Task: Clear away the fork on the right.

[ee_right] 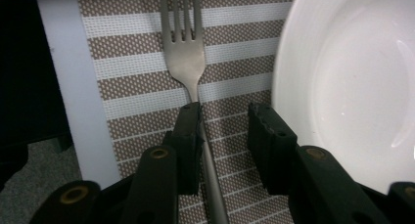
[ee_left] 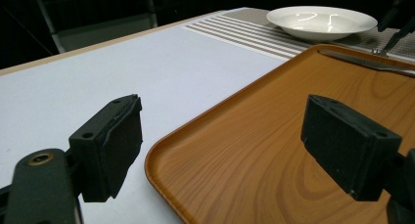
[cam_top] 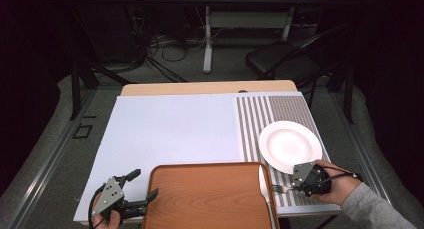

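A metal fork (ee_right: 186,53) lies on the striped placemat (ee_right: 137,87), left of the white plate (ee_right: 352,87). My right gripper (ee_right: 226,117) stands open around the fork's handle, which rests against the inner face of the left jaw. In the high view that gripper (cam_top: 295,188) is low over the fork (cam_top: 279,189), between the plate (cam_top: 290,146) and the brown tray (cam_top: 205,199). My left gripper (cam_top: 144,185) is open at the tray's near left corner. Between its jaws, the left gripper (ee_left: 227,131) has the tray's rim (ee_left: 166,155), untouched.
A knife (cam_top: 265,189) lies along the tray's right edge. The pale board (cam_top: 170,129) covers the table left of the placemat (cam_top: 270,111). A black chair (cam_top: 285,59) and a table leg stand beyond the far edge.
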`<state>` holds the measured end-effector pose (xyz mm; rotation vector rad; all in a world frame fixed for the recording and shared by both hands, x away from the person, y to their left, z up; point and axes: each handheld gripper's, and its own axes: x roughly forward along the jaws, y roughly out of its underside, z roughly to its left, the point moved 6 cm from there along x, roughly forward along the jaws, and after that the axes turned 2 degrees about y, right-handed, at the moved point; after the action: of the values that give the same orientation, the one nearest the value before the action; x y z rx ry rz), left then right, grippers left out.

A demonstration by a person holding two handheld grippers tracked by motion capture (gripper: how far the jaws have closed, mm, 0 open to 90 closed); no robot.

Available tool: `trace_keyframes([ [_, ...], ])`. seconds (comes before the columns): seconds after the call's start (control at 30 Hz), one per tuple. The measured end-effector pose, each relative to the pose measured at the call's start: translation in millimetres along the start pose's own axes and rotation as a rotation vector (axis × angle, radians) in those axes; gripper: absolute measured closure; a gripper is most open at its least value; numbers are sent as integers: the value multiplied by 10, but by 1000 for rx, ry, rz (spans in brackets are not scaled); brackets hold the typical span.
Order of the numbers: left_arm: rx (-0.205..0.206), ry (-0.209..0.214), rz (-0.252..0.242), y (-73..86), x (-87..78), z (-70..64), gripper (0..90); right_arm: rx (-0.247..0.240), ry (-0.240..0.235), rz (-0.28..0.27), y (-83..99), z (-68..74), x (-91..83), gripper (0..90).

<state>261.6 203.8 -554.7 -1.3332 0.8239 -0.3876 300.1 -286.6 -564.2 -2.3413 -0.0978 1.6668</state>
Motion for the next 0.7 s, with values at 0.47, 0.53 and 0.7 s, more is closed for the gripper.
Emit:
trace_keyframes([
  [0.47,-2,2,1,2,-1,3,159,-43,-33,74,0,69,114,740],
  [0.53,-1,2,0,1,0,2,159,-45,-37,80,4,76,127,750],
  [0.7,-1,2,0,2,0,2,159,-51,-44,95,19,79,157,765],
])
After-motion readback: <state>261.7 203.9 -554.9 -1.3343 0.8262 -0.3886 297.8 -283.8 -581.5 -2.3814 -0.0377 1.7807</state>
